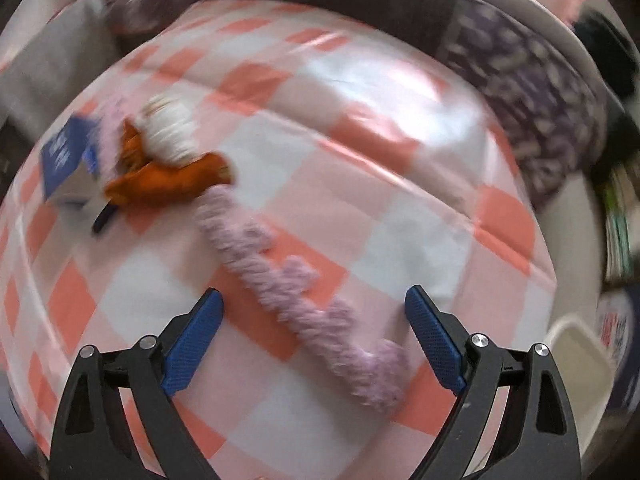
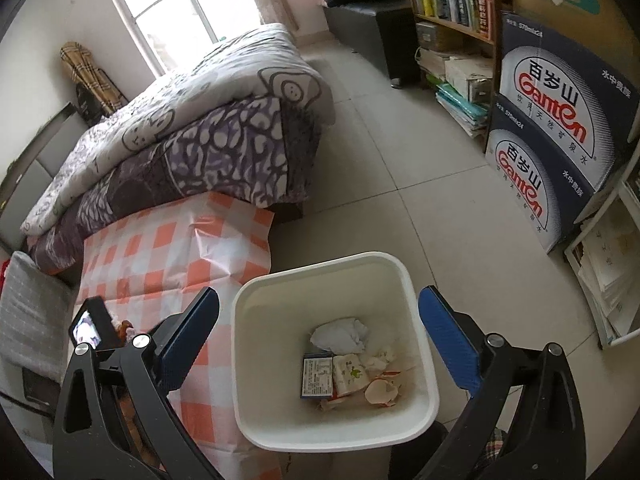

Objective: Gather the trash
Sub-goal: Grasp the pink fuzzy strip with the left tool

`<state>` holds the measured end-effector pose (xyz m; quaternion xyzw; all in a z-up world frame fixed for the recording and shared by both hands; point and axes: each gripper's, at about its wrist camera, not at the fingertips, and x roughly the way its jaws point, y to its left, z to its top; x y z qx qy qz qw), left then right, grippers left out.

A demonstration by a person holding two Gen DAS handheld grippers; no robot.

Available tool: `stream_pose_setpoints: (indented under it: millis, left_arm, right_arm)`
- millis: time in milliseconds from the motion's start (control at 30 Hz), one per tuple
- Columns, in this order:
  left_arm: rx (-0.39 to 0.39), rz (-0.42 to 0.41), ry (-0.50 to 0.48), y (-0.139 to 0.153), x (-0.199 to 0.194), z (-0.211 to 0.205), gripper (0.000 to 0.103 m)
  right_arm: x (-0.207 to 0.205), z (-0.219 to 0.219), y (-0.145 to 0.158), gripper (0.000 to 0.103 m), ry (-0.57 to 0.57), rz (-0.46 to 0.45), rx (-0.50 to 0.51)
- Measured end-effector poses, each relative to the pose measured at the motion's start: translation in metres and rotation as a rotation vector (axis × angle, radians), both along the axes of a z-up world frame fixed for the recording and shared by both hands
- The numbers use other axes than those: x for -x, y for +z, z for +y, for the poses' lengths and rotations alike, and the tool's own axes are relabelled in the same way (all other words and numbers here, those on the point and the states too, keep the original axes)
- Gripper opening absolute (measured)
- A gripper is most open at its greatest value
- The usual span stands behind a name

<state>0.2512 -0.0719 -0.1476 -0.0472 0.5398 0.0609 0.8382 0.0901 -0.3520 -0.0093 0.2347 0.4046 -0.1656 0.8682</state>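
In the blurred left wrist view my left gripper (image 1: 314,300) is open and empty over the pink-checked cloth (image 1: 360,160). A fuzzy lilac strip (image 1: 288,288) lies between its fingers. Further left lie an orange wrapper (image 1: 168,180), a white crumpled piece (image 1: 170,130) on it, and a blue carton (image 1: 66,160). In the right wrist view my right gripper (image 2: 320,304) is open and empty above a white bin (image 2: 420,312). The bin holds crumpled tissue (image 2: 340,334), a small blue box (image 2: 318,376), a wrapper (image 2: 350,374) and scraps.
The bin stands on tiled floor (image 2: 380,160) beside the checked cloth (image 2: 176,248). A folded purple and white quilt (image 2: 192,120) lies behind the cloth. Stacked Ganten water boxes (image 2: 560,120) and a bookshelf (image 2: 452,0) stand at right. My left gripper's body (image 2: 96,328) shows at lower left.
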Motion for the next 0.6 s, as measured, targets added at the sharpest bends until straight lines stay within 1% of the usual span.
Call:
stream_pose_setpoints:
  millis: [67, 133, 167, 200, 233, 267, 300, 333, 400, 500, 600]
  left_arm:
    - [-0.014, 0.001, -0.069, -0.001, 0.002, -0.005, 0.088]
    - [-0.01, 0.001, -0.125, 0.002, 0.008, -0.003, 0.081]
    - [-0.009, 0.001, -0.149, 0.003, 0.01, -0.001, 0.074]
    - [-0.008, 0.0, -0.174, 0.004, 0.012, -0.001, 0.064]
    - [-0.002, -0.002, -0.204, 0.006, 0.014, 0.002, 0.057]
    - [0.003, -0.005, -0.236, 0.008, 0.017, 0.005, 0.04]
    - [0.004, -0.003, -0.261, 0.01, 0.019, 0.008, 0.03]
    - [0.004, 0.002, -0.282, 0.01, 0.021, 0.011, 0.028]
    - [0.015, 0.003, -0.303, 0.01, 0.027, 0.023, 0.026]
    - [0.02, 0.009, -0.3, 0.014, 0.036, 0.044, 0.026]
    - [0.015, -0.013, -0.292, 0.026, 0.047, 0.073, 0.026]
  right_arm:
    - [-0.002, 0.005, -0.001, 0.096, 0.008, 0.002, -0.011]
    - [-0.006, 0.014, -0.001, 0.096, 0.022, 0.002, -0.02]
    - [-0.009, 0.02, 0.0, 0.096, 0.031, 0.002, -0.02]
    - [-0.011, 0.024, 0.0, 0.096, 0.037, 0.003, -0.019]
    - [-0.014, 0.03, -0.001, 0.096, 0.048, 0.004, -0.018]
    - [-0.017, 0.037, -0.001, 0.096, 0.058, 0.006, -0.018]
    - [-0.02, 0.043, -0.002, 0.096, 0.066, 0.009, -0.018]
    - [-0.023, 0.048, -0.003, 0.096, 0.074, 0.012, -0.02]
    - [-0.029, 0.059, -0.006, 0.096, 0.09, 0.019, -0.021]
    - [-0.04, 0.082, -0.01, 0.096, 0.125, 0.036, -0.012]
    - [-0.049, 0.104, -0.014, 0.096, 0.166, 0.047, -0.004]
